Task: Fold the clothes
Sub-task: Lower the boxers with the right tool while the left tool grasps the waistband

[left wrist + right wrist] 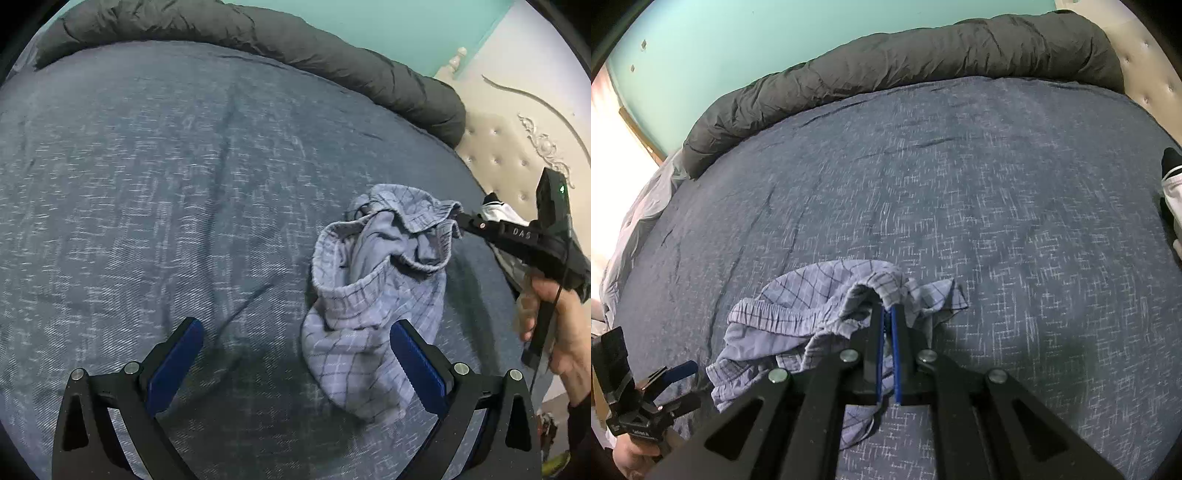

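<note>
Light blue plaid shorts (pixel 373 295) lie crumpled on the blue bedspread (pixel 166 184). My right gripper (pixel 888 307) is shut on the shorts' elastic waistband (pixel 882 288) and lifts that edge off the bed; in the left wrist view it reaches in from the right (pixel 461 218). The shorts (pixel 798 314) hang left and below it. My left gripper (pixel 295 336) is open and empty, low over the bed, its right finger (pixel 413 354) beside the shorts' lower part. It shows at the lower left of the right wrist view (pixel 681 384).
A rolled dark grey duvet (pixel 258 33) lies along the far side of the bed. A black and white garment (pixel 1172 184) lies at the bed's right edge near the tufted cream headboard (pixel 517 147). A teal wall (pixel 738 37) is behind.
</note>
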